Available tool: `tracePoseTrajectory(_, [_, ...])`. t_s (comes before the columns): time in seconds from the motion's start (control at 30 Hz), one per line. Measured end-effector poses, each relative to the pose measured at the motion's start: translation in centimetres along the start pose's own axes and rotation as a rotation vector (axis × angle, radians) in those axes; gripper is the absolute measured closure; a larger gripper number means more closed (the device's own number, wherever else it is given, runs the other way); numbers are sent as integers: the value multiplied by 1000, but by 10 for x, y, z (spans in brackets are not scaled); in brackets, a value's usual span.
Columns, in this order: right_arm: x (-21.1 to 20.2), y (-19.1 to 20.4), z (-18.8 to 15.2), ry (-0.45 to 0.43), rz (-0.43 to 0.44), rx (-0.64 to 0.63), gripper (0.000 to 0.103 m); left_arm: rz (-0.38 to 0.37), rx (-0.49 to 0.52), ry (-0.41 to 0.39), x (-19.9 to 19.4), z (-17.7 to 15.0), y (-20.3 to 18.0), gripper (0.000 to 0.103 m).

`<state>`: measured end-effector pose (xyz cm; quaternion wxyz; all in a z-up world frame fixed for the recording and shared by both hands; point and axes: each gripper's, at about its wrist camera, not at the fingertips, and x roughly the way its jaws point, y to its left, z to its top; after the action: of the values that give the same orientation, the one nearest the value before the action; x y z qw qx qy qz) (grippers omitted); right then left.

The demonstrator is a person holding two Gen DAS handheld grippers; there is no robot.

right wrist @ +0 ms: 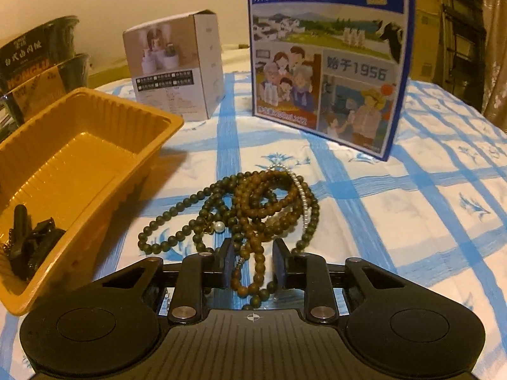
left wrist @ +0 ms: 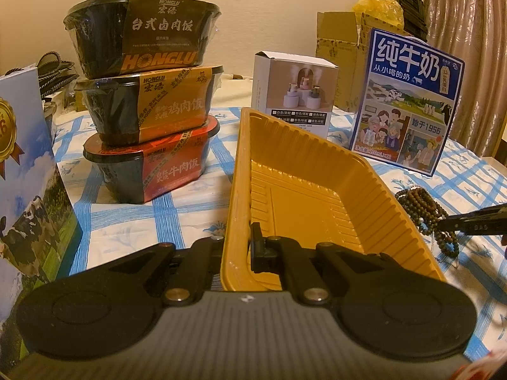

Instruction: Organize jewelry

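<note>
A tangle of dark green and brown bead necklaces (right wrist: 269, 196) with a thin white pearl strand (right wrist: 301, 190) lies on the checked cloth, right of the yellow plastic tray (right wrist: 104, 196). My right gripper (right wrist: 253, 261) is down over the near end of the tangle. Its jaws stand apart with brown bead strands between them, and a gap shows on each side. My left gripper (left wrist: 237, 247) is shut on the near wall of the tray (left wrist: 240, 158), one finger inside and one outside. In the left wrist view the beads (left wrist: 424, 212) lie right of the tray.
Three stacked food bowls (left wrist: 142, 95) stand left of the tray. A white carton (left wrist: 294, 91) and a blue milk box (left wrist: 408, 101) stand behind it. Another printed box (left wrist: 28, 190) is at the near left. Blue-checked cloth (right wrist: 412, 221) covers the table.
</note>
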<state>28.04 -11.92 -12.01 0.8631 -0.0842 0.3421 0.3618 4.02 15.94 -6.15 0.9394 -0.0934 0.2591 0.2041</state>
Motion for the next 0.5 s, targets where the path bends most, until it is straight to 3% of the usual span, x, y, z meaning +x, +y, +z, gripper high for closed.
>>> tracePoseTrajectory(0.03, [2, -1, 0, 2, 1, 8, 80, 0, 0, 0, 0, 0, 0, 99])
tracePoseTrajectory(0.1, [2, -6, 0, 8, 33, 49, 95, 0, 1, 0, 0, 0, 0, 99])
tracePoseTrajectory(0.23, [-10, -12, 4, -9, 40, 114, 96, -1, 0, -1, 0, 0, 0, 99])
tracePoseTrajectory(0.5, [-75, -23, 46, -204, 41, 147, 96, 0, -2, -2, 0, 0, 0, 99])
